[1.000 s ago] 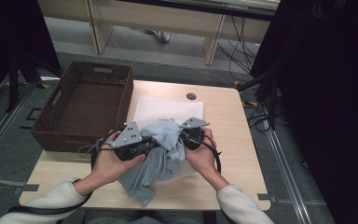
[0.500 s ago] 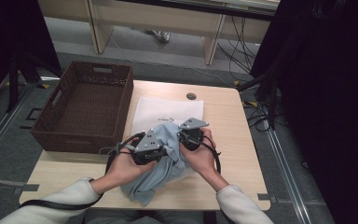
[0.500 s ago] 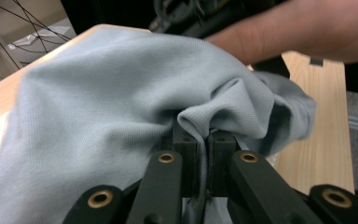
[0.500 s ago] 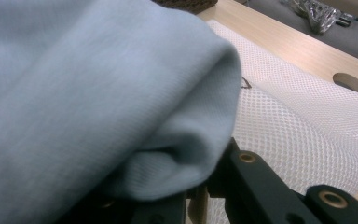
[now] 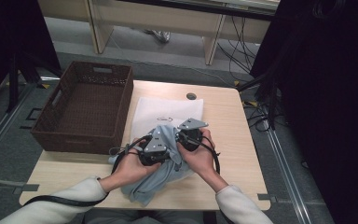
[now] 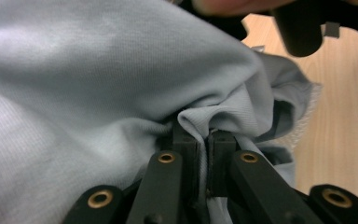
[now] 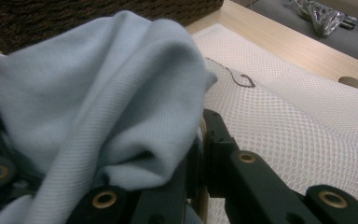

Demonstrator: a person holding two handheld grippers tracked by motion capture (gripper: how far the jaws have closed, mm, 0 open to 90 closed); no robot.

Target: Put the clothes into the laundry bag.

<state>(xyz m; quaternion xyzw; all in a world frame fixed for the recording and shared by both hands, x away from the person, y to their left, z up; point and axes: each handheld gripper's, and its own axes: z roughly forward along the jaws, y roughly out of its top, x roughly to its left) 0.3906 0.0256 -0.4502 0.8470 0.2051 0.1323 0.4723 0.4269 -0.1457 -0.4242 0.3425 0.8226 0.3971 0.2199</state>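
You have a pale blue-grey knit garment [image 5: 161,179] bunched between both hands at the near edge of the surface [image 5: 233,140], with its lower part trailing toward you over the front edge. Your left claw [image 6: 204,135] is clenched on a puckered fold of it; the fabric gathers into a tight ridge right where the jaws meet. Your right claw [image 7: 200,140] is also clamped on the garment, with a thick fold draped over the jaws and pinched between them.

Expect it to be light, limp and stretchy. It will sag between your two grips and give no resistance, so any loose length will drag and snag rather than follow. A knit like this slips little, but a thin pinch can pull out; take hold at a seam, hem or doubled fold rather than a single layer. It is not fragile.

Just beyond your hands lies a white mesh laundry bag [image 5: 165,114], flat on the surface, with a thin brownish cord or zipper pull [image 7: 237,78] on its top face. The garment partly overlaps its near edge, so lifting carelessly may drag the mesh along. To the left stands a dark brown wicker basket [image 5: 63,135], empty as far as you can see, its near wall close to your left hand [image 5: 130,170]. A round cable hole [image 5: 191,96] sits at the far side, well apart.
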